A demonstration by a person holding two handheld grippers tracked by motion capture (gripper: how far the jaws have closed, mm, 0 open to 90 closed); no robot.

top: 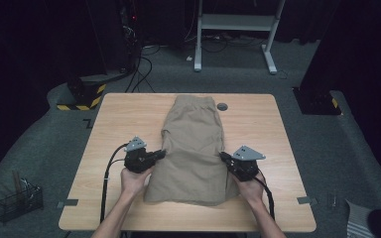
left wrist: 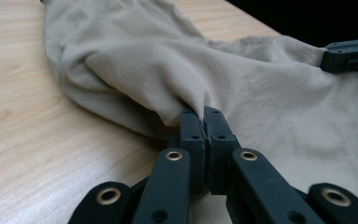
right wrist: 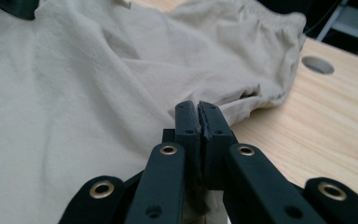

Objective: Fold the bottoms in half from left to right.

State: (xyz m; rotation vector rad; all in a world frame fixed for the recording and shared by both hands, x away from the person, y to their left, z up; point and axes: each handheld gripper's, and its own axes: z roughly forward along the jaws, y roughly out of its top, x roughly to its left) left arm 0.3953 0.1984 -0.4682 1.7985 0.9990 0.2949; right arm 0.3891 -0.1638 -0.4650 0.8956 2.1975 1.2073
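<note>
A pair of khaki shorts (top: 194, 148) lies lengthwise on the middle of the wooden table (top: 114, 119), waistband at the far end. My left gripper (top: 162, 153) pinches the shorts' left edge, and in the left gripper view its jaws (left wrist: 205, 115) are shut on a raised fold of the cloth (left wrist: 168, 70). At the right edge my right gripper (top: 223, 156) holds the fabric too. In the right gripper view its jaws (right wrist: 199, 111) are closed on the cloth's edge (right wrist: 98, 93). The near half of the shorts lifts slightly between the two grippers.
A round cable hole (top: 222, 106) sits in the table just right of the waistband. On the floor are a wire basket (top: 17, 201) at the left, a yellow-black striped base (top: 82, 96), and a white desk frame (top: 235, 25) behind.
</note>
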